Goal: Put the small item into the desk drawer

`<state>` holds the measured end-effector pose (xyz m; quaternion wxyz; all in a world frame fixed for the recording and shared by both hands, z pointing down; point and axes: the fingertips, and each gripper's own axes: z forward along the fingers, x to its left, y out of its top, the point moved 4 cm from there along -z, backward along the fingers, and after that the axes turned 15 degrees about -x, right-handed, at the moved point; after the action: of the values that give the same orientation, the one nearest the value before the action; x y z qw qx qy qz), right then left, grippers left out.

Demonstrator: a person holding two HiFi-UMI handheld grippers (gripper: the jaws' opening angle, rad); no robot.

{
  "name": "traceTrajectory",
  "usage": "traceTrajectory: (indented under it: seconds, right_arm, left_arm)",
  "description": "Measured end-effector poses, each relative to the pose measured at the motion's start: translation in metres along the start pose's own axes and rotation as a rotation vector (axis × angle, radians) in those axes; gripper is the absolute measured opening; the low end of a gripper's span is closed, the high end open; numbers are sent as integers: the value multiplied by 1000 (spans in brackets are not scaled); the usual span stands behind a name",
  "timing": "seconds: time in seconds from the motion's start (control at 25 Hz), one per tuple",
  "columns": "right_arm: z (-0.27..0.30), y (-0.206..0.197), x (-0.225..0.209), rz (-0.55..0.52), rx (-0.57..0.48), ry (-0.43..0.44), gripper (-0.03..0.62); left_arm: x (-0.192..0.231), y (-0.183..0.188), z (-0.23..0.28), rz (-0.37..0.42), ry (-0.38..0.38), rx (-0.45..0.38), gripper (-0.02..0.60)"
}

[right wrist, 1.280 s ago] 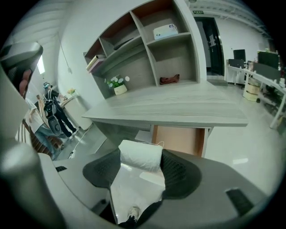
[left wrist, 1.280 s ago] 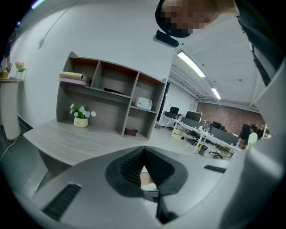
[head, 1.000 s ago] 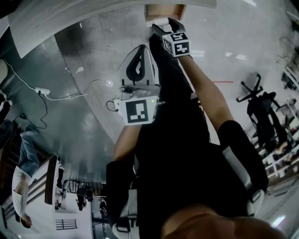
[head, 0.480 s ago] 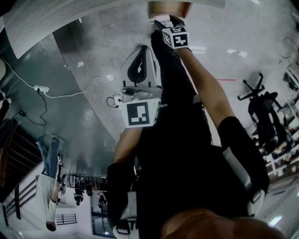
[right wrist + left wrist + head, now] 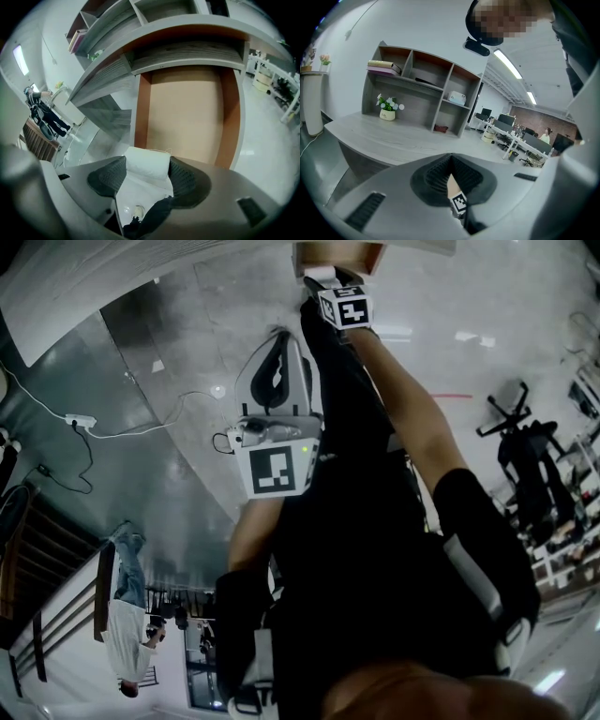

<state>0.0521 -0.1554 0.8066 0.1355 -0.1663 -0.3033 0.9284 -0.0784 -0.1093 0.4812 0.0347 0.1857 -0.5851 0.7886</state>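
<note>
My right gripper (image 5: 148, 169) is shut on a small white soft item (image 5: 147, 162), which sits between its ribbed pads (image 5: 110, 176). Just beyond it the desk drawer (image 5: 187, 112) stands open, its tan bottom bare. In the head view the right gripper (image 5: 321, 277) is at the drawer's (image 5: 337, 253) front edge, at arm's length. My left gripper (image 5: 279, 338) hangs lower and nearer to the body, its jaws together with nothing in them. In the left gripper view its jaws (image 5: 451, 160) meet at the tip, and the right gripper's marker cube (image 5: 459, 202) shows behind them.
The grey desk (image 5: 393, 136) carries a shelf unit (image 5: 423, 91) with a potted plant (image 5: 387, 112) and books. A power strip with a white cable (image 5: 81, 420) lies on the shiny floor at left. An office chair (image 5: 511, 432) stands at right, and a person (image 5: 127, 643) is at lower left.
My right gripper has moved a little farther forward with the white item, up to the drawer's front edge. The left gripper has barely shifted. The person in the background has walked along.
</note>
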Motion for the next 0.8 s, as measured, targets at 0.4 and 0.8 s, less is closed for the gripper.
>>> traceTrajectory:
  seconds: [0.4, 0.8]
  right_arm:
    - [14, -8, -9, 10, 71, -17, 275]
    - [25, -9, -11, 27, 115, -18, 275]
  left_arm:
    - [0, -4, 4, 3, 4, 12, -8]
    - [4, -10, 8, -1, 13, 20, -8]
